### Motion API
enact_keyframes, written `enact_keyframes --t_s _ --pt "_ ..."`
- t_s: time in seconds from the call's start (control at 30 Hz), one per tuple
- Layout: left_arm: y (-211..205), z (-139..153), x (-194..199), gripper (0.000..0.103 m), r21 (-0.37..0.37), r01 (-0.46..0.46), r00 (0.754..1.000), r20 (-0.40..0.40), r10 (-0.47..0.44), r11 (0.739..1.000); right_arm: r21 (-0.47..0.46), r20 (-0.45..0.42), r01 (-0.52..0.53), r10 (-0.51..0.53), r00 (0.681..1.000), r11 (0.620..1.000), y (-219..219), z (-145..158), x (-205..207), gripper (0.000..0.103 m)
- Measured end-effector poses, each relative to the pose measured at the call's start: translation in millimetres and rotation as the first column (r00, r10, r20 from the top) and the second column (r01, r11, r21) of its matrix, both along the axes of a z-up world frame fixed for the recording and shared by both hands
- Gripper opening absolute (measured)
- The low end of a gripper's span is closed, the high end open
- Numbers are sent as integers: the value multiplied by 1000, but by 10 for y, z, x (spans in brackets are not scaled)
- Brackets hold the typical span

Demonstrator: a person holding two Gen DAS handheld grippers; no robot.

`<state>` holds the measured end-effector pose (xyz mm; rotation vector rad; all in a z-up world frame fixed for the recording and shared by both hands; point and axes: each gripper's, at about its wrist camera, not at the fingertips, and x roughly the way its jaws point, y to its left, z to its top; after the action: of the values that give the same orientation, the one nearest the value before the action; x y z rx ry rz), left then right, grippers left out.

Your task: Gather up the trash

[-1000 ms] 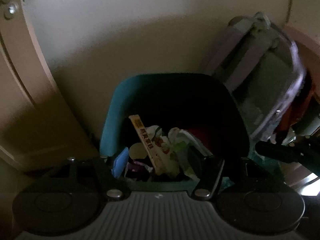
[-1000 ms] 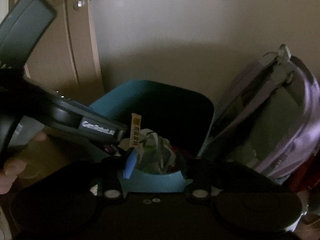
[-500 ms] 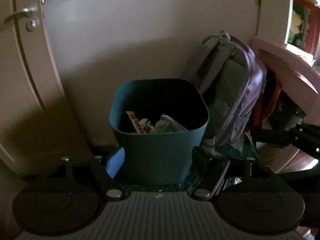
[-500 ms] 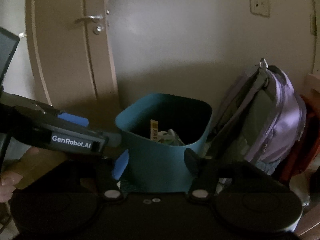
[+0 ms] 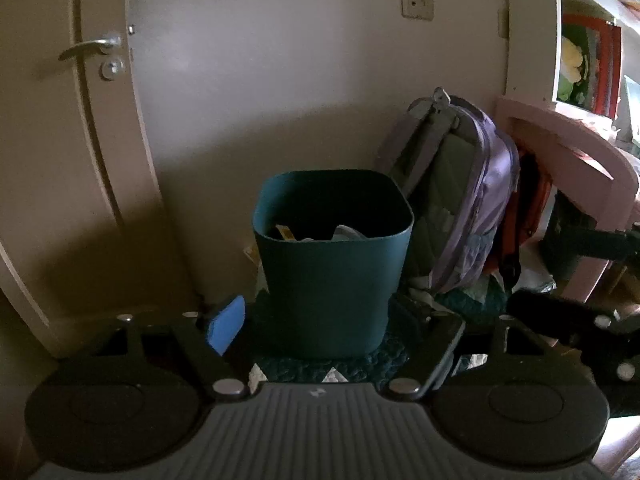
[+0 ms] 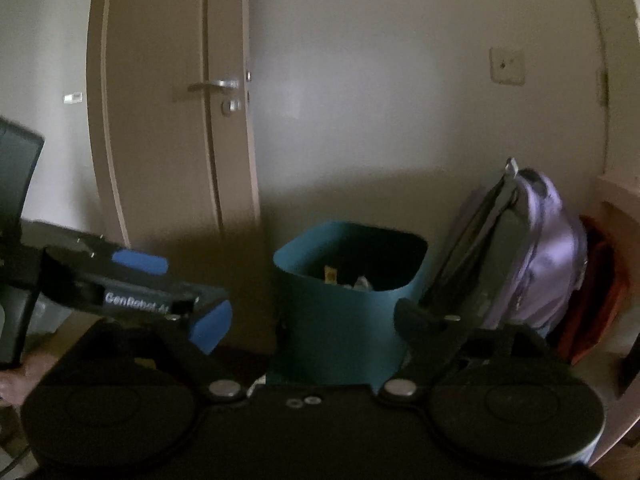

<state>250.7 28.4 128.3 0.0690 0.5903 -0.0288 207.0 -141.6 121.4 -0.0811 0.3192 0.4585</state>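
A teal trash bin (image 5: 332, 272) stands on the floor against the wall, with wrappers and crumpled paper (image 5: 316, 234) showing just below its rim. My left gripper (image 5: 334, 332) hangs back from the bin, its jaws opening and nothing between them. In the right wrist view the bin (image 6: 344, 320) stands further off, with wrappers (image 6: 344, 278) inside. My right gripper (image 6: 312, 320) is also clear of it, jaws opening wide and empty. The left gripper (image 6: 136, 292) shows at the left of that view, held by a hand (image 6: 16, 380).
A purple backpack (image 5: 472, 208) leans on the wall right beside the bin, with a red bag (image 5: 528, 208) behind it. A pink desk (image 5: 568, 152) stands at the right, a shut door (image 5: 60, 140) at the left. A dark mat (image 5: 320, 364) lies under the bin.
Both grippers have drawn back and up from over the bin, which now looks smaller and farther away. Both pairs of jaws stand wider than before.
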Motion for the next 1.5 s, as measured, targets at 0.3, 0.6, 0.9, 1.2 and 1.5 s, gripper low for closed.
enact_keyframes --t_s 0.3,0.6,0.9,1.2,1.5 --pt "19 -3 -349 80 -43 -4 1000 14 4 999 35 35 -9 8 999 999 3 -27 -296 103" --pt "36 67 -600 102 -68 -11 998 54 15 998 29 82 -4 2 997 1000 11 49 -538 103" --pt "23 72 -742 103 -65 -24 996 81 29 998 39 80 -3 0 997 999 -19 48 -589 103" --pt "49 67 -807 103 -77 -37 996 80 43 996 47 85 14 -18 996 999 -13 41 -637 103" --pt "74 55 -845 103 -83 -38 995 88 46 996 65 83 28 -34 996 997 -23 26 -654 103"
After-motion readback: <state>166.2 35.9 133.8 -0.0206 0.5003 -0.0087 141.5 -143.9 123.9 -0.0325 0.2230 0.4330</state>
